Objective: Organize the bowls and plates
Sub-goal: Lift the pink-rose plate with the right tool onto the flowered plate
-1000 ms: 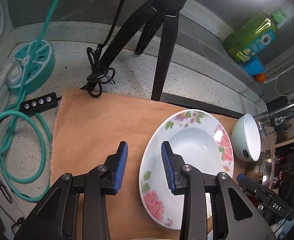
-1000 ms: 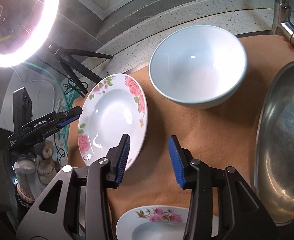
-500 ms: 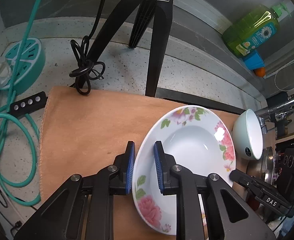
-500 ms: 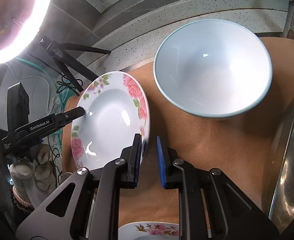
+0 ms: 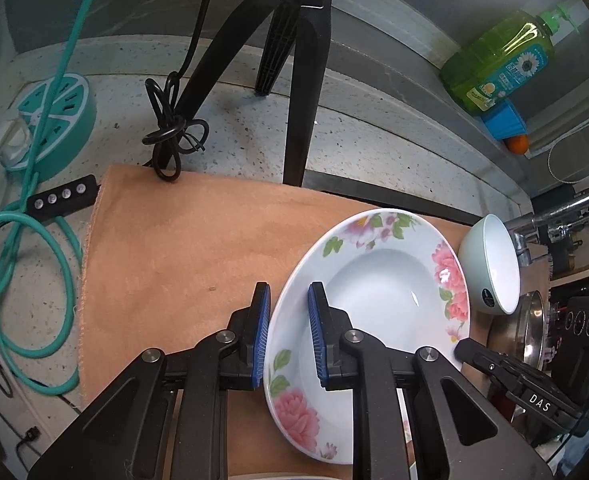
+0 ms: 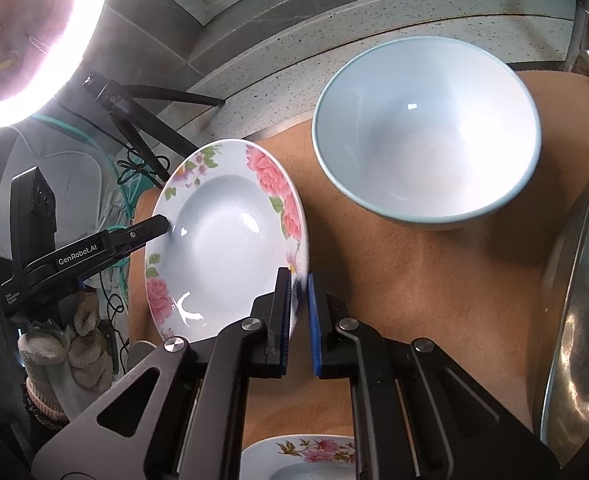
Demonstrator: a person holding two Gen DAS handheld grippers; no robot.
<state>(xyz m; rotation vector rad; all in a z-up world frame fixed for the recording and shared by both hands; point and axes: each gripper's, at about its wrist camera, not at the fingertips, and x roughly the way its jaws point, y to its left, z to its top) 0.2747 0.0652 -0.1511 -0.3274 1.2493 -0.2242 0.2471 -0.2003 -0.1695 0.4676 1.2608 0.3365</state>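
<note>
A floral plate [image 5: 378,292] lies on the tan mat [image 5: 182,248]. My left gripper [image 5: 288,320] is shut on its left rim, one blue pad under it and one over it. My right gripper [image 6: 299,312] is shut on the same floral plate [image 6: 222,236] at its right rim. In the right wrist view the plate looks tilted, its far edge off the mat [image 6: 434,280]. A pale blue bowl [image 6: 426,132] stands upright just right of the plate; it also shows in the left wrist view [image 5: 492,264]. A second floral plate [image 6: 298,456] lies below my right gripper.
A steel bowl [image 6: 582,312] stands at the right edge of the mat. A black tripod [image 5: 294,60] stands behind the mat. A teal power strip [image 5: 54,120], teal cable [image 5: 26,264] and controller [image 5: 60,198] lie left. A green soap bottle [image 5: 498,64] sits at the back.
Both grippers moved forward and closed on opposite rims of the floral plate. The plate now looks lifted slightly.
</note>
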